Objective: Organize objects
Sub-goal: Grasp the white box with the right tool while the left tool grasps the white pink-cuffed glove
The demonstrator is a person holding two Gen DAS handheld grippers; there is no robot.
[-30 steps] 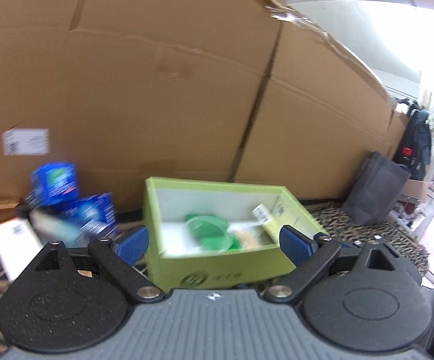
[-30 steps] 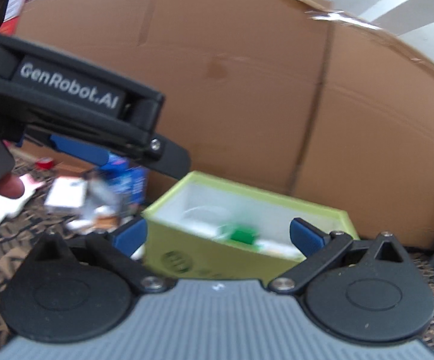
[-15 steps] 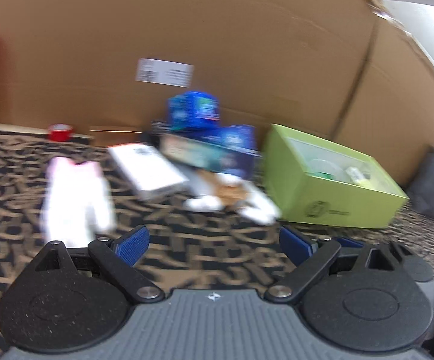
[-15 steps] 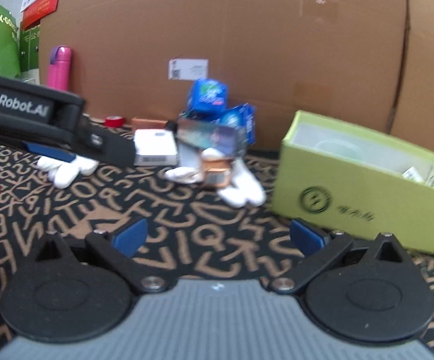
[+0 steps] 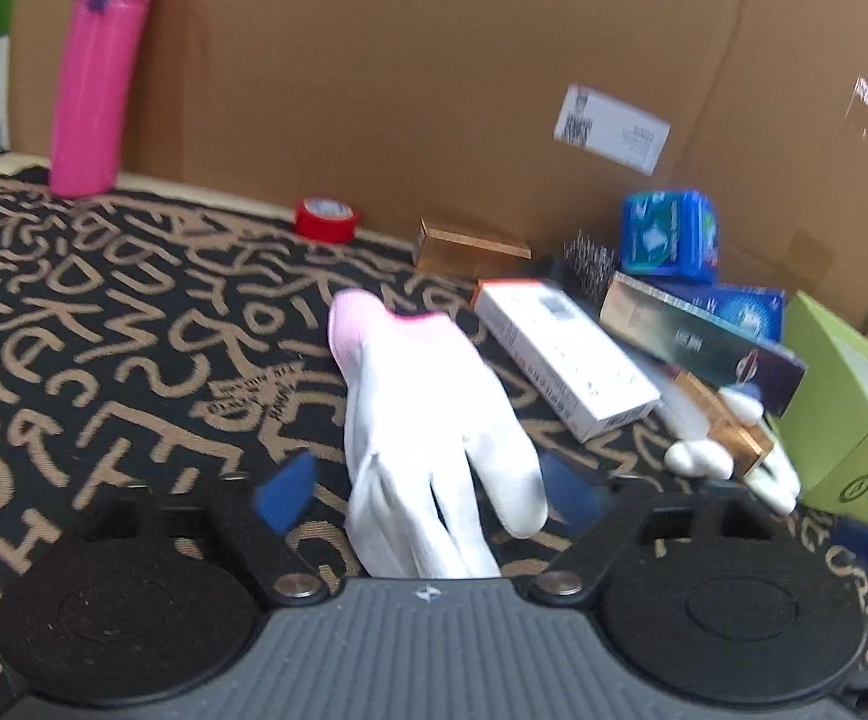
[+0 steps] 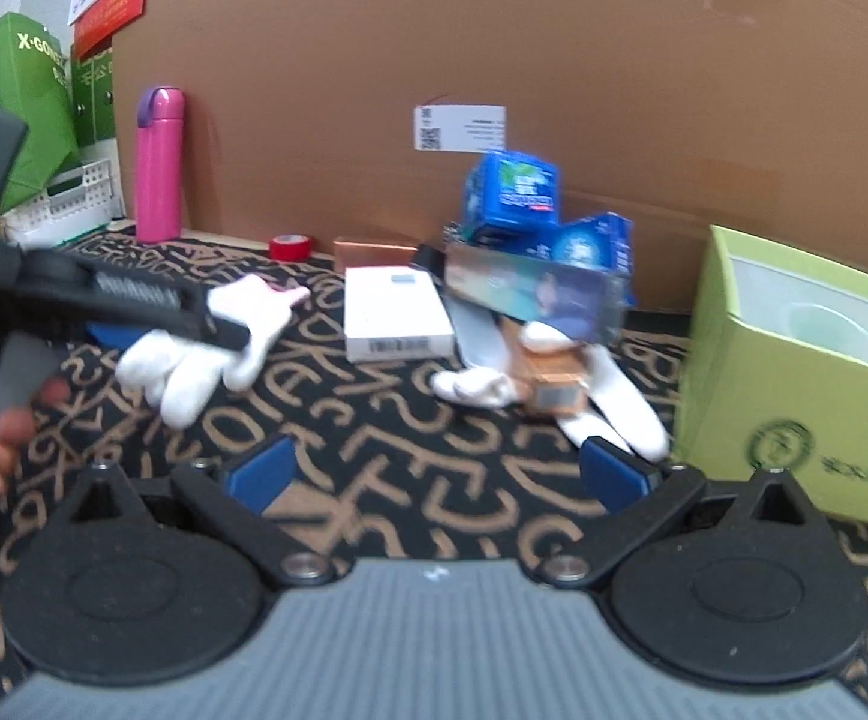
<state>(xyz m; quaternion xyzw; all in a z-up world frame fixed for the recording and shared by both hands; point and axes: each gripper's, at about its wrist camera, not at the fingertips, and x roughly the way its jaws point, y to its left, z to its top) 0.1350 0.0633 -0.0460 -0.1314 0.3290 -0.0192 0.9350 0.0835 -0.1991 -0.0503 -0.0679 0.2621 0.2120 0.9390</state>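
My left camera tilts down, close over the white glove (image 5: 428, 420). My right camera sits farther back, lower. Both share the green box (image 6: 793, 372) at three o'clock.

pink flask (image 5: 101, 69), white glove (image 5: 428, 420), lime box (image 6: 793, 372)

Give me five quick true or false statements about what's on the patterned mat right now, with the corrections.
1. A white glove lies between the left tool's fingers. True.
2. The pink bottle lies on its side. False: it stands upright by the cardboard wall.
3. The red tape roll sits inside the green box. False: it sits on the mat, near the cardboard.
4. The right tool holds nothing. True.
5. Blue packets top the pile. True.
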